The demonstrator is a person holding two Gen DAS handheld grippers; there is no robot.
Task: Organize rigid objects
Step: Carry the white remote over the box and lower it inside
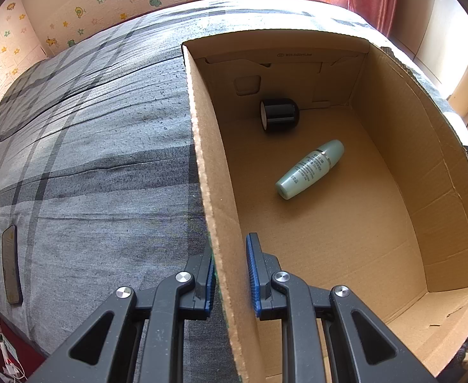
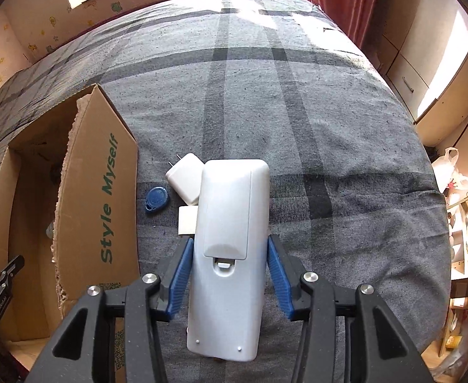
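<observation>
A: The remote [image 2: 227,255] hides part of the charger [image 2: 182,180] and the white block [image 2: 187,220] beneath; agreed?
B: Yes; the box [image 2: 112,191] wall hides most of its inside there; small print on the bottle [image 1: 308,169] is unreadable.

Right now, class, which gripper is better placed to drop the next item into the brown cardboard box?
Right. The right gripper is shut on the white plastic remote control, back side up, beside the brown cardboard box. The left gripper is clamped on the box wall, likely steadying it.
</observation>
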